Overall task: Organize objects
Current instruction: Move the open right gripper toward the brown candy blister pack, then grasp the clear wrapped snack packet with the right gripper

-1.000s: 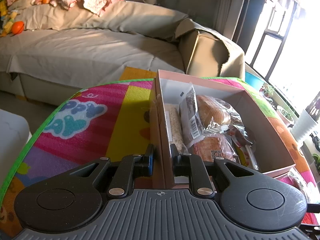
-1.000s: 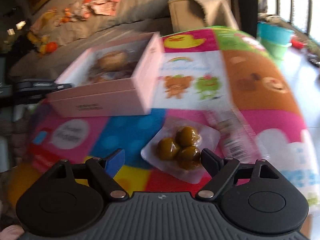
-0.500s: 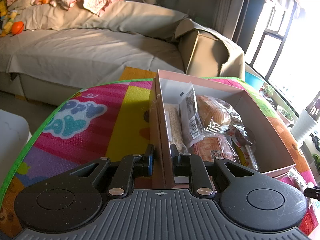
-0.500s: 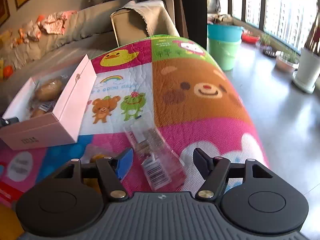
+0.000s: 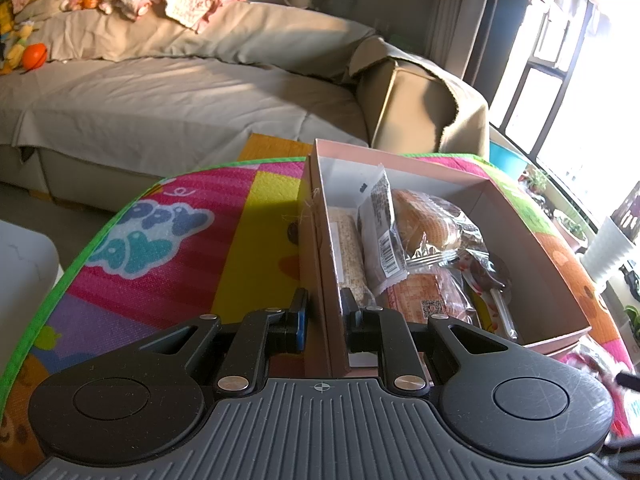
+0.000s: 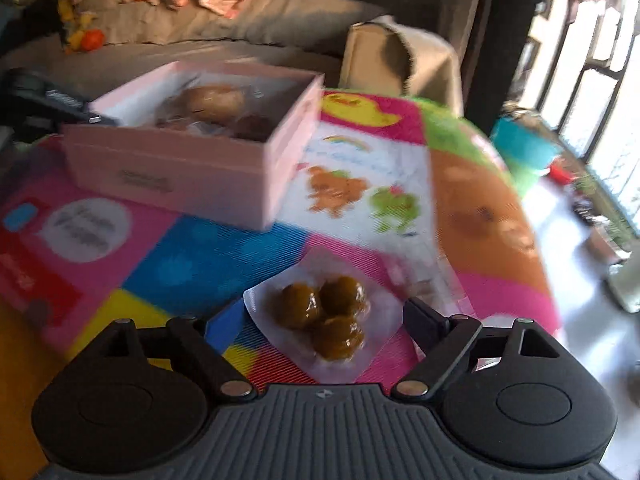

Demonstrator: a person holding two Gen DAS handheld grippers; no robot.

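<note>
An open pink box (image 5: 532,248) with several wrapped snacks (image 5: 420,228) inside stands on a colourful play mat (image 5: 168,240). My left gripper (image 5: 323,314) is shut on the box's near left wall. In the right wrist view the pink box (image 6: 192,176) sits at the upper left. A clear packet with three brown round snacks (image 6: 324,316) lies on the mat just in front of my right gripper (image 6: 322,320), which is open with a finger on each side of it. A second clear packet (image 6: 424,284) lies blurred just beyond.
A grey sofa (image 5: 160,92) with clothes and toys stands behind the mat. A teal bucket (image 6: 524,148) and plant pots stand on the floor by the window at the right. The mat's edge drops to a bare floor (image 6: 576,240) on the right.
My right gripper swung right to the long clear packet, then back left, and now faces the packet of brown snacks again. The left gripper has kept its hold on the box wall.
</note>
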